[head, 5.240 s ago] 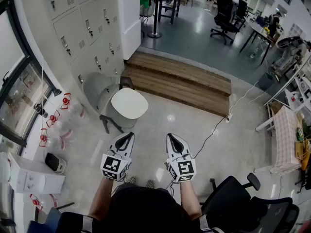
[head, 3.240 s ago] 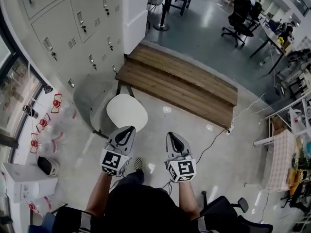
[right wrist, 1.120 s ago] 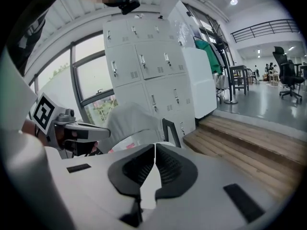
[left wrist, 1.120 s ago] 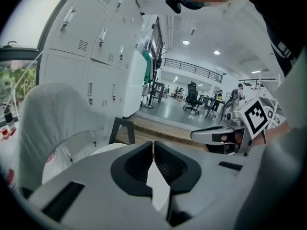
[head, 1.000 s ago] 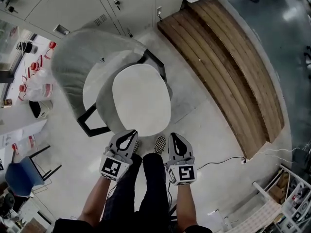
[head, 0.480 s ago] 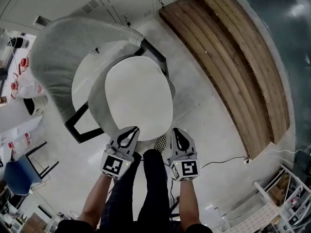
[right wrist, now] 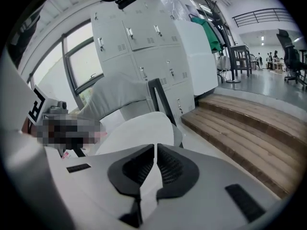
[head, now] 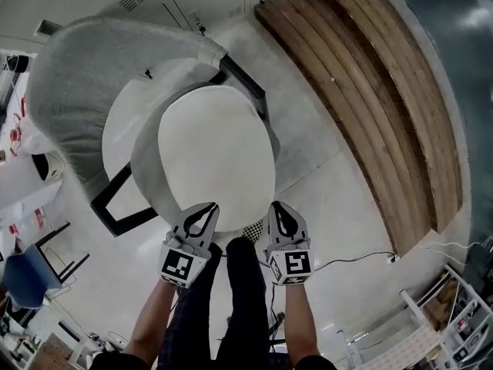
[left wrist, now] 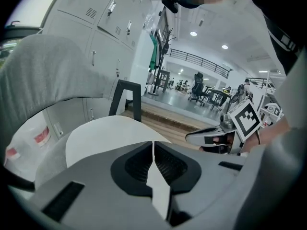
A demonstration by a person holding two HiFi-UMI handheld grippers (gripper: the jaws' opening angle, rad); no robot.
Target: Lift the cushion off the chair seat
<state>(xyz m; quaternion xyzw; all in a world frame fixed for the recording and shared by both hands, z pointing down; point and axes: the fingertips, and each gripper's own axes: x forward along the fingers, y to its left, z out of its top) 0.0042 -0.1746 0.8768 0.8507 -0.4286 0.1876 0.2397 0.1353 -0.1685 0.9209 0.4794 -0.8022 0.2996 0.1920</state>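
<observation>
Nothing lifted yet — the cushion [head: 217,156] lies on the chair [head: 85,75] seat; left claw [head: 208,208] and right claw [head: 276,207], both clenched on nothing, hover at the cushion's near edge.

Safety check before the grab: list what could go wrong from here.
Both the left gripper and right gripper have shut jaws by the near edge of the cushion; unopened, they would likely push it rather than grip. Gripped only at that edge, the wide cushion may sag or slide against the chair back.
</observation>
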